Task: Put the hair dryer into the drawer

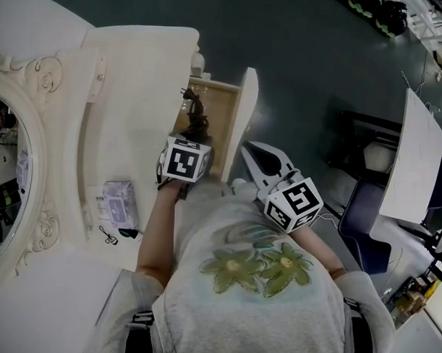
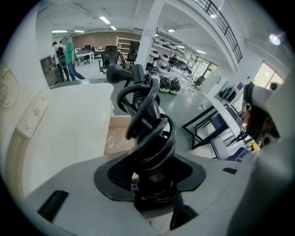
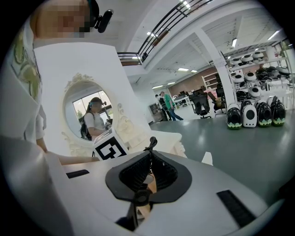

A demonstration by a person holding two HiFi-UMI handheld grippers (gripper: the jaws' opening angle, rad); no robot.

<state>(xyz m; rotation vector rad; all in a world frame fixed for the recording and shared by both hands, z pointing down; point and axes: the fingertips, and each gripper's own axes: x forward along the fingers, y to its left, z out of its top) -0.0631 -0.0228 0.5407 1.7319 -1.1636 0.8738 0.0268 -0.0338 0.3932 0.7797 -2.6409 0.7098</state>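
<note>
Hair dryer (image 2: 145, 120), black and wound about with its own coiled cord, stands clamped between the jaws of the left gripper (image 2: 152, 173), the pads spread wide and pressing on the bundle. It hangs over the open drawer (image 1: 245, 115), close to the front edge of the dresser (image 1: 137, 82); whether it touches the drawer floor cannot be told. Jaws of the right gripper (image 3: 150, 159) stand together with nothing between them, and that gripper is held apart from the drawer, on the outer side of its front panel. No maker's name can be read on the dryer. Each gripper's cube bears black-and-white square markers only. A pack with a purple label (image 1: 119, 203) lies on the dresser top toward the end nearest the person; its print is too small to read. Only the head view shows that pack and both grippers together. Only the left gripper view shows the drawer's wooden floor, with a crinkled clear sheet (image 2: 115, 137) on it. Only the right gripper view shows the oval mirror (image 3: 90, 115), with the person reflected in it and the left gripper's marker cube below it.
</note>
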